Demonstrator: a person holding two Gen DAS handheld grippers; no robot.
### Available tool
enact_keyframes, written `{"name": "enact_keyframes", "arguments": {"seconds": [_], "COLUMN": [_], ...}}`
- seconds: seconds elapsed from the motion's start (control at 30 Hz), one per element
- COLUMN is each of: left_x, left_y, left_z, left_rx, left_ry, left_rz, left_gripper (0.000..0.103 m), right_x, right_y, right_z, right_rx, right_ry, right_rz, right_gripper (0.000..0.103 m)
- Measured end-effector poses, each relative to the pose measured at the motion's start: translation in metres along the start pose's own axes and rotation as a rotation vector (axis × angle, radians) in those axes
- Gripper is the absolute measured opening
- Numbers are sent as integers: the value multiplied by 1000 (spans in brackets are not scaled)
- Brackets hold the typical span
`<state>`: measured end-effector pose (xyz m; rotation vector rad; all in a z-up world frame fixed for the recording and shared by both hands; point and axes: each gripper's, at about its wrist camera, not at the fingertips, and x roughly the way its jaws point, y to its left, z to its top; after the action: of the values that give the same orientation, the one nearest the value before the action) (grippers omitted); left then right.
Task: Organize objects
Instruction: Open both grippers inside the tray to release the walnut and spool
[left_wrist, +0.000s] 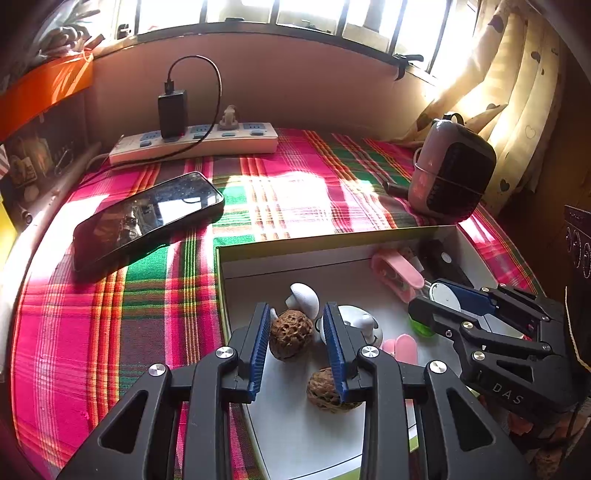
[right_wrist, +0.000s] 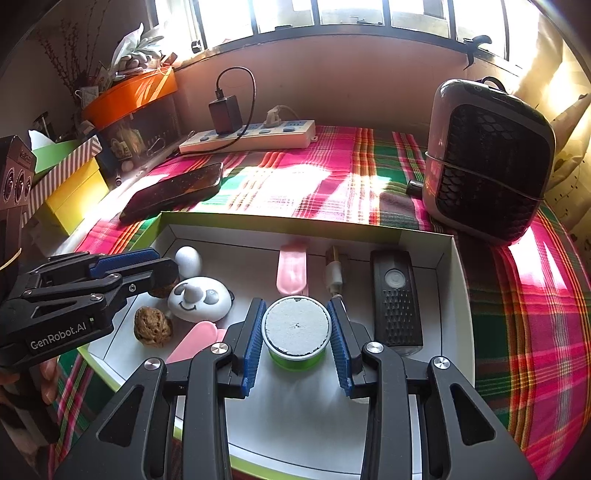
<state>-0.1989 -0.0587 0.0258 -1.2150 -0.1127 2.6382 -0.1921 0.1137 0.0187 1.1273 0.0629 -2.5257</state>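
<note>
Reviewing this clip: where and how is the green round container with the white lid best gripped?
Across the green container, on its round side wall below the white lid, coming from above and the box's near side. It stands upright and already sits between the right hand-held gripper's pads.

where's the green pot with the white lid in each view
Left wrist view: the green pot is at right of centre, mostly hidden between the right gripper's fingers.
Right wrist view: the pot sits at centre, between the blue pads.
Shared landmark: the panda-face toy in the white box.
</note>
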Motion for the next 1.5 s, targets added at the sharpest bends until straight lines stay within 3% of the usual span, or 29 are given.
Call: {"name": "enact_keyframes", "arguments": {"seconds": [1.03,1.23,1.5], "left_x": [-1,-1,-3], "left_y": [1,-1,-2], "left_z": [1,0,-1], "left_rx": [-9,-2,-3], "left_ry": [1,-2,-7], "left_rz": [-7,-11,-8], "left_gripper": [29,34,36], "right_x": [1,-1,-3], "right_y": [2,1,0], "right_z": [0,0,-1], "right_rx": [3,6,20], "right_ry": [-4,-10,-20], "right_rz": [-1,-16,-14], "right_gripper": [35,43,44]}}
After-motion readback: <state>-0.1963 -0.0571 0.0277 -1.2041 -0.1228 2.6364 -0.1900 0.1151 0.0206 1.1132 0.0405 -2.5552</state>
